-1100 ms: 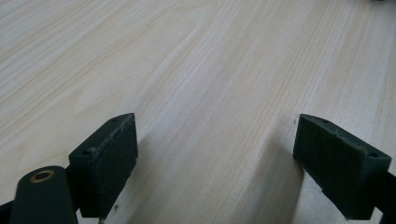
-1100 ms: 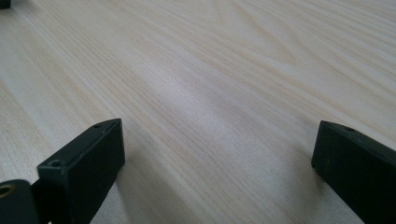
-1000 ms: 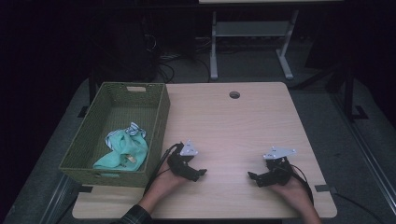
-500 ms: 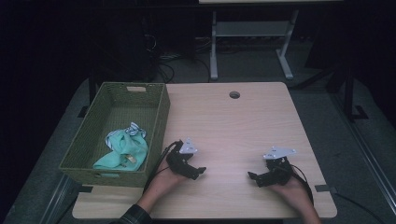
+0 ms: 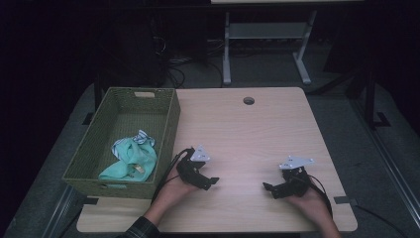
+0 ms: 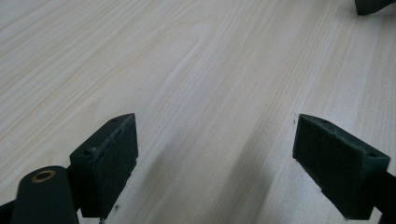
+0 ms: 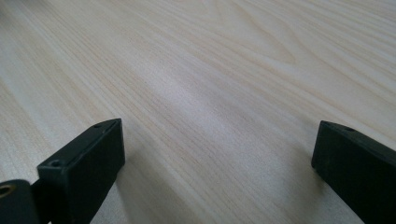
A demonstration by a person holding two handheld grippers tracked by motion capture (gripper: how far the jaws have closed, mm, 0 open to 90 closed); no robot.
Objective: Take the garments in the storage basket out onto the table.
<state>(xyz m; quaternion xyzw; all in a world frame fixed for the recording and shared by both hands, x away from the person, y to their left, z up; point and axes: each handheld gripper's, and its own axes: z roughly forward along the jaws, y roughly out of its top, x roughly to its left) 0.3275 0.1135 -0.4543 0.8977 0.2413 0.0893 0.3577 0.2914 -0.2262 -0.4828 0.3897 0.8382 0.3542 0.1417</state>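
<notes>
High view: fixed above my side, facing forward and down; it takes in the whole table (image 5: 257,129), the basket (image 5: 124,144) at its left, the floor and a stand beyond.
Left gripper view: rides on my left gripper (image 5: 210,182), very low and close to the wood, looking along the jaws across the table (image 6: 196,70); it faces my right gripper (image 6: 371,5), whose tip sits at the top right corner.
Right gripper view: rides on my right gripper (image 5: 267,189), equally low and close, looking over bare wood (image 7: 210,70).
Shared: the near strip of tabletop between my hands.
</notes>
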